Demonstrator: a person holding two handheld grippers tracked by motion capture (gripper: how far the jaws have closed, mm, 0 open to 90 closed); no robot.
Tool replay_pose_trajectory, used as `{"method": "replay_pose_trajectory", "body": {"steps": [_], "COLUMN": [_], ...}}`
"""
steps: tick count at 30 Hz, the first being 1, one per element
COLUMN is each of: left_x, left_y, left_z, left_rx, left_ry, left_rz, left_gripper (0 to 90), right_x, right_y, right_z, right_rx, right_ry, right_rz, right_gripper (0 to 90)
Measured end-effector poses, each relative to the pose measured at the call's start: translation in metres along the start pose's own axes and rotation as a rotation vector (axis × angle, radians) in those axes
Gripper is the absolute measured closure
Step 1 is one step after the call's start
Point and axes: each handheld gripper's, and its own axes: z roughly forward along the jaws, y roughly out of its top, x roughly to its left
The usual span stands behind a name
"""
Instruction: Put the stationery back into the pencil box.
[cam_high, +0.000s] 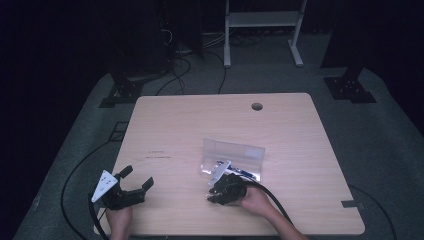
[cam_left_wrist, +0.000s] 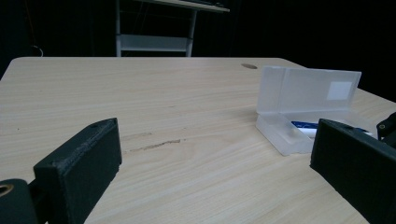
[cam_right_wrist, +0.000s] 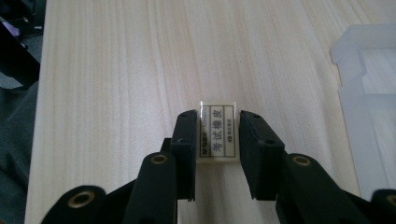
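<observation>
A small cream eraser (cam_right_wrist: 217, 133) with a printed label lies on the wooden table (cam_high: 200, 120). My right gripper (cam_right_wrist: 217, 140) points down at it, and its two black jaws press against the eraser's two long sides. In the high view the right gripper (cam_high: 212, 194) sits at the near left corner of an open translucent plastic case (cam_high: 234, 156), whose lid stands upright. A blue and white item (cam_left_wrist: 306, 125) lies inside the case (cam_left_wrist: 303, 93). My left gripper (cam_high: 138, 176) rests near the table's front left corner, its jaws wide apart around nothing (cam_left_wrist: 217, 140).
A round cable hole (cam_high: 257, 106) sits near the table's far edge. A black cable (cam_high: 272, 197) trails from the right gripper over the front edge. The case's edge (cam_right_wrist: 364, 70) lies just right of the eraser. A white frame (cam_high: 262, 20) stands on the floor beyond.
</observation>
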Motion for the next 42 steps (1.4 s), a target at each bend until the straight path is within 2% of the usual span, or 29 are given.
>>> {"method": "replay_pose_trajectory", "body": {"steps": [15, 32, 42], "left_x": [0.0, 0.0, -0.001], "left_y": [0.0, 0.0, 0.0], "left_z": [0.0, 0.0, 0.001], "left_rx": [-0.001, -0.003, 0.001], "left_ry": [-0.001, -0.002, -0.003], "left_rz": [0.002, 0.0, -0.001], "left_gripper": [1.1, 1.1, 1.1], "right_x": [-0.013, -0.025, -0.033], "right_y": [0.014, 0.033, 0.039], "right_z": [-0.019, -0.03, -0.035], "right_rx": [-0.053, -0.062, -0.075], "right_ry": [-0.034, -0.069, -0.091], "right_rz": [0.011, 0.006, 0.027], "right_gripper": [67.7, 67.7, 67.7]}}
